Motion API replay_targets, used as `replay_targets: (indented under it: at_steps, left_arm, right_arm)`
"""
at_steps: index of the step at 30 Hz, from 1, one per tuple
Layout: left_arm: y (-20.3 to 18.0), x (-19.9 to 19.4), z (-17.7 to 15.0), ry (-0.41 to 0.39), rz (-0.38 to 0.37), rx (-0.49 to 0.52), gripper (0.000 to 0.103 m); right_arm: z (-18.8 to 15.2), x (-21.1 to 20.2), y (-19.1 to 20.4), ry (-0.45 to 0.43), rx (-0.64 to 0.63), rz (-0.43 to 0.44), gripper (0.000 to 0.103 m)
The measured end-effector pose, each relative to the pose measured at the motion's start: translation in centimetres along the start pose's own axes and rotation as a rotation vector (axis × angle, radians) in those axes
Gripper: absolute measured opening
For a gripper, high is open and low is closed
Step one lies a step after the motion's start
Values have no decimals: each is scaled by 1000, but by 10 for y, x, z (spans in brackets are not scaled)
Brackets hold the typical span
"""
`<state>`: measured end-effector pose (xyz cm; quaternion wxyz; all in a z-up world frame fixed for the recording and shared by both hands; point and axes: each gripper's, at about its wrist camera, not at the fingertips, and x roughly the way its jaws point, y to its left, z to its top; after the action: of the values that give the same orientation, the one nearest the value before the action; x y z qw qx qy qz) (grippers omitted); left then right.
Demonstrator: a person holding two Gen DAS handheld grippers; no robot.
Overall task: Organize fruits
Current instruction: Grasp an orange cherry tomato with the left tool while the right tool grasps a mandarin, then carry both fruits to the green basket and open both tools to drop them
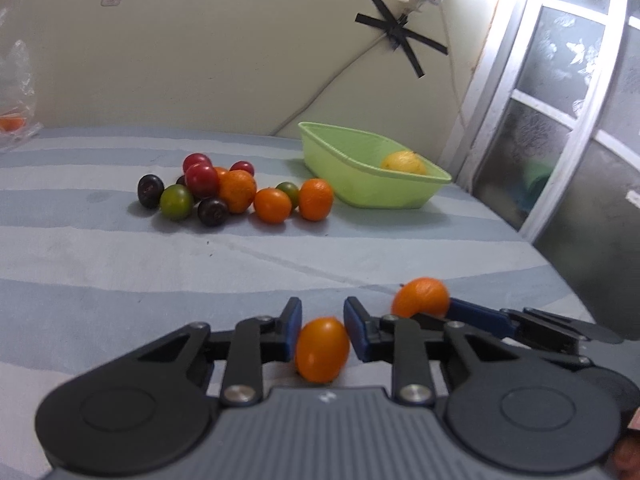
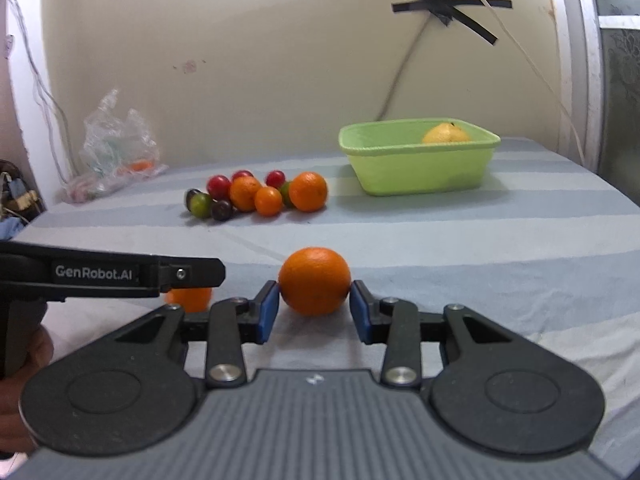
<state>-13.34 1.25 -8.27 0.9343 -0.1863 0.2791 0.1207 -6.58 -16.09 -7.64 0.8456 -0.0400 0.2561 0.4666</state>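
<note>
In the left wrist view my left gripper (image 1: 323, 320) is shut on a small oval orange fruit (image 1: 322, 350), just above the striped blue sheet (image 1: 120, 264). To its right, my right gripper (image 1: 426, 306) holds a round orange (image 1: 420, 298). The right wrist view shows that orange (image 2: 314, 280) pressed between both blue pads of the right gripper (image 2: 314, 288). The left gripper (image 2: 216, 276) comes in from the left over its small fruit (image 2: 190, 298). Farther back lies a pile of orange, red, dark and green fruits (image 1: 236, 190) (image 2: 256, 196).
A light green basket (image 1: 372, 188) (image 2: 420, 172) stands right of the pile with a yellow fruit (image 1: 404, 162) (image 2: 446, 134) inside. A crumpled plastic bag (image 2: 116, 148) lies at the back left by the wall. A window frame (image 1: 560, 120) borders the sheet's right edge.
</note>
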Motion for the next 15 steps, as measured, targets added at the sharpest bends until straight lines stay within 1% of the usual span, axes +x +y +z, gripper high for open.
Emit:
replay_targets:
  at_steps: [2, 3, 4, 6, 7, 8, 9, 10, 11, 12, 14, 15]
  left_arm:
    - [1, 0, 5, 5, -28, 4, 16]
    - [1, 1, 8, 8, -31, 8, 16]
    - [1, 3, 9, 15, -29, 10, 16]
    - [3, 4, 9, 30, -31, 2, 20]
    - [4, 3, 9, 33, -35, -4, 21]
    - [4, 0, 7, 30, -42, -3, 24]
    - [3, -3, 5, 29, -40, 7, 33]
    - [1, -6, 3, 30, -27, 18, 39]
    - [-3, -9, 1, 27, -10, 36, 49]
    - [-6, -12, -1, 22, -1, 50, 55]
    - [-14, -20, -4, 8, -8, 87, 59]
    - [-18, -22, -6, 2, -2, 107, 61]
  right_arm:
    - [2, 1, 0, 4, -25, 13, 40]
    - [4, 2, 0, 9, -47, 17, 40]
    - [6, 5, -1, 20, -60, 22, 40]
    - [11, 14, -4, 64, -68, 25, 41]
    - [11, 17, -7, 82, -73, 25, 41]
    - [12, 20, -8, 100, -78, 25, 41]
    - [11, 22, -10, 108, -77, 29, 41]
    - [11, 21, -11, 106, -79, 36, 41]
    - [11, 21, -11, 108, -86, 42, 42]
    - [11, 21, -10, 107, -92, 46, 42]
    - [11, 20, -11, 110, -101, 56, 43]
    - [12, 20, -11, 113, -106, 56, 46]
